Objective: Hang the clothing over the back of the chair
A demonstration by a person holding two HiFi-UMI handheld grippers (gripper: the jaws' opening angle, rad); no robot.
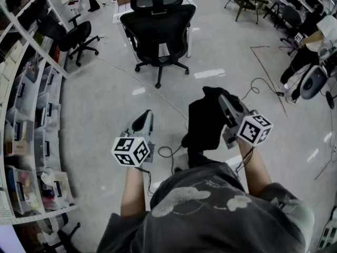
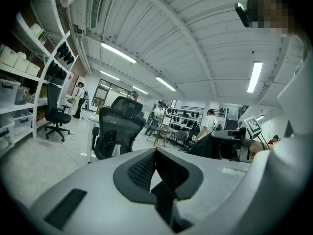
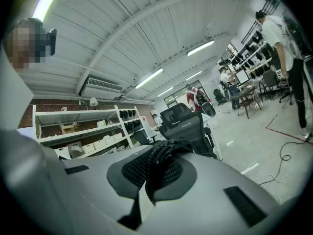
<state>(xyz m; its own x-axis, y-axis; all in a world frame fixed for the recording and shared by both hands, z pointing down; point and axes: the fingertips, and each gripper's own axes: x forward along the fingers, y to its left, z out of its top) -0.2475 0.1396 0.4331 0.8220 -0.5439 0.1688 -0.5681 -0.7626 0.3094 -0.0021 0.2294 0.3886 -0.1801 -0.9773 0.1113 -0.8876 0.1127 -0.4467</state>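
One black garment (image 1: 205, 121) hangs pinched in the shut right gripper (image 1: 222, 98), short of the chair (image 1: 158, 28).

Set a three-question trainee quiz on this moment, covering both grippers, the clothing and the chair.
1. True or false: the left gripper has something between its jaws.
2. Where is the black clothing? A. draped over the chair back. B. lying on the floor. C. clamped in the right gripper.
3. Fill the gap: the black office chair ahead of the person has ___ hanging on its back.

Key: 1 false; 2 C; 3 nothing.
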